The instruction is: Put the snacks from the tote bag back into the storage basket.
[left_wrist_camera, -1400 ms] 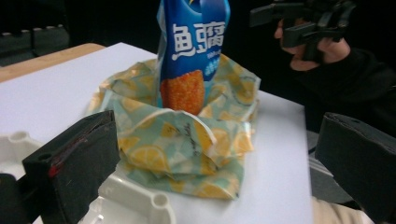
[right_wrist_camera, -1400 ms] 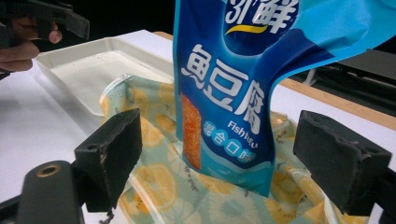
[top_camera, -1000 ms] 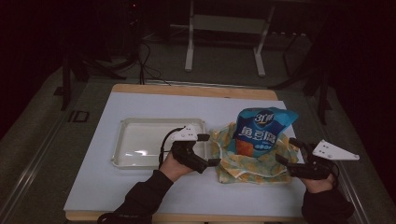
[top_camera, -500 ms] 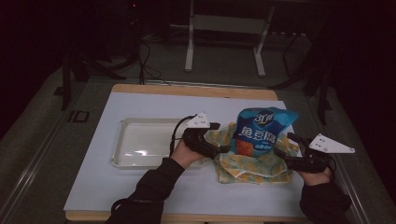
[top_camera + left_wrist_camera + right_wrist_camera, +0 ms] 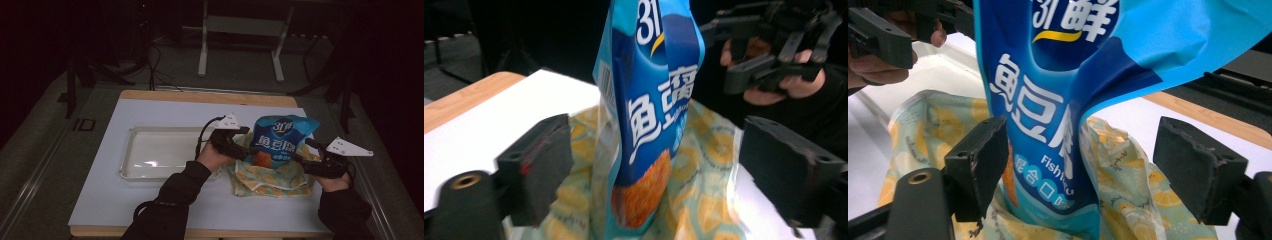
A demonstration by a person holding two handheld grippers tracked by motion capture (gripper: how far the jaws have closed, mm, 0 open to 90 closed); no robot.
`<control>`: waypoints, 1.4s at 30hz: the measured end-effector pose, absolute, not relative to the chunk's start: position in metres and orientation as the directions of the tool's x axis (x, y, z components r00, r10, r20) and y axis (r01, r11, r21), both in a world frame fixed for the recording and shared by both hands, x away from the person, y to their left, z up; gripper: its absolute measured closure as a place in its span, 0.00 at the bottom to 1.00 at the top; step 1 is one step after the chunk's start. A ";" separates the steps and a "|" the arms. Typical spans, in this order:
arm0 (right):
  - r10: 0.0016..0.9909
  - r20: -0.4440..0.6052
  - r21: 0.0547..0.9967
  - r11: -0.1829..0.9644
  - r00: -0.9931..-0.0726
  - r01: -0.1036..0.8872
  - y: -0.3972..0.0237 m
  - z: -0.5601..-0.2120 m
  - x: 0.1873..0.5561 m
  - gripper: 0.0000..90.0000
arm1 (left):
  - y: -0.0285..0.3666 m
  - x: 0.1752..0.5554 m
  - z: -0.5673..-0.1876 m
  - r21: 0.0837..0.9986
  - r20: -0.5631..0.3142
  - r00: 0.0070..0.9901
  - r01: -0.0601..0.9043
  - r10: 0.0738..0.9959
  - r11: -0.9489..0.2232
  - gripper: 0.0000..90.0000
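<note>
- A blue snack bag (image 5: 281, 139) stands upright toward the right side of the desk (image 5: 100, 190), its lower end sunk into the mouth of a yellow lemon-print bag (image 5: 270, 175) that lies crumpled on the white top.
- The left gripper (image 5: 239, 145) sits just beside the snack bag's left side. In the left gripper view its jaws are spread wide, the bag (image 5: 654, 115) standing between them, neither pad touching it as far as I can see.
- The right gripper (image 5: 307, 155) is at the bag's right side. In the right gripper view its jaws also gape apart, with the bag (image 5: 1058, 120) between them. The left pad looks very near the wrapper; contact I cannot tell.
- A clear shallow tray (image 5: 131, 150) lies left of the bags, near the desk's middle, its right end behind the left hand (image 5: 212, 156).
- Beyond the far edge, metal stand legs (image 5: 202, 50) and loose cables (image 5: 155, 65) sit on the dark floor.
</note>
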State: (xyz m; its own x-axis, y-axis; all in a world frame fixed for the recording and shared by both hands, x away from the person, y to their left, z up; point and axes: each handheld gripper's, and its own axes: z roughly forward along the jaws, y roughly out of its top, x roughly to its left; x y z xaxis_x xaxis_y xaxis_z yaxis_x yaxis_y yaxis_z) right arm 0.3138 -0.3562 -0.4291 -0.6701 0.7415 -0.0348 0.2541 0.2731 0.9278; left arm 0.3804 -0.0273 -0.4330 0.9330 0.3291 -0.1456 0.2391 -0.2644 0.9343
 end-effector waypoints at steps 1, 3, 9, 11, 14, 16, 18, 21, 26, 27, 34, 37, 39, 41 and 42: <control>0.745 -0.031 0.928 0.269 -0.667 0.257 -0.356 -0.430 0.315 0.25 | -0.031 0.383 -0.434 0.934 -0.151 0.929 0.246 0.337 -0.261 0.18; 0.750 -0.026 0.927 0.266 -0.660 0.266 -0.356 -0.431 0.319 0.25 | -0.035 0.385 -0.434 0.931 -0.157 0.925 0.255 0.345 -0.262 0.23; 0.749 0.004 0.927 0.246 -0.663 0.283 -0.354 -0.436 0.327 0.30 | -0.045 0.387 -0.436 0.931 -0.137 0.918 0.248 0.373 -0.268 0.38; 0.749 0.012 0.927 0.241 -0.663 0.288 -0.352 -0.437 0.330 0.30 | -0.048 0.388 -0.437 0.926 -0.137 0.919 0.251 0.370 -0.281 0.41; 0.753 0.012 0.923 0.244 -0.658 0.297 -0.349 -0.439 0.332 0.36 | -0.052 0.388 -0.440 0.919 -0.117 0.919 0.244 0.377 -0.309 0.47; 0.757 0.004 0.923 0.248 -0.654 0.293 -0.347 -0.441 0.332 0.39 | -0.054 0.389 -0.442 0.917 -0.121 0.918 0.250 0.378 -0.312 0.52; 0.759 -0.006 0.923 0.255 -0.651 0.289 -0.345 -0.442 0.333 0.47 | -0.054 0.390 -0.442 0.919 -0.129 0.914 0.256 0.385 -0.299 0.57; 0.753 -0.011 0.919 0.268 -0.658 0.291 -0.343 -0.443 0.333 0.57 | -0.056 0.392 -0.444 0.916 -0.145 0.912 0.270 0.383 -0.296 0.62; 0.741 -0.038 0.908 0.306 -0.671 0.287 -0.340 -0.445 0.334 0.74 | -0.060 0.392 -0.448 0.903 -0.141 0.903 0.286 0.406 -0.321 0.70; 0.734 -0.046 0.904 0.320 -0.678 0.285 -0.339 -0.446 0.334 0.78 | -0.061 0.392 -0.448 0.901 -0.146 0.899 0.294 0.414 -0.320 0.73; 0.729 -0.063 0.904 0.331 -0.681 0.271 -0.335 -0.447 0.332 0.89 | -0.063 0.391 -0.447 0.900 -0.126 0.899 0.282 0.420 -0.333 0.84; 0.732 -0.065 0.903 0.333 -0.678 0.273 -0.333 -0.447 0.332 0.93 | -0.063 0.391 -0.447 0.899 -0.126 0.897 0.284 0.423 -0.333 0.87; 0.734 -0.072 0.903 0.335 -0.675 0.269 -0.333 -0.447 0.331 0.94 | -0.063 0.391 -0.448 0.898 -0.137 0.897 0.292 0.421 -0.329 0.89; 0.737 -0.070 0.903 0.332 -0.672 0.271 -0.332 -0.447 0.331 0.95 | -0.063 0.392 -0.447 0.897 -0.141 0.897 0.295 0.420 -0.329 0.91; 0.738 -0.067 0.903 0.330 -0.671 0.273 -0.332 -0.446 0.331 0.96 | -0.063 0.392 -0.447 0.897 -0.146 0.895 0.299 0.420 -0.325 0.91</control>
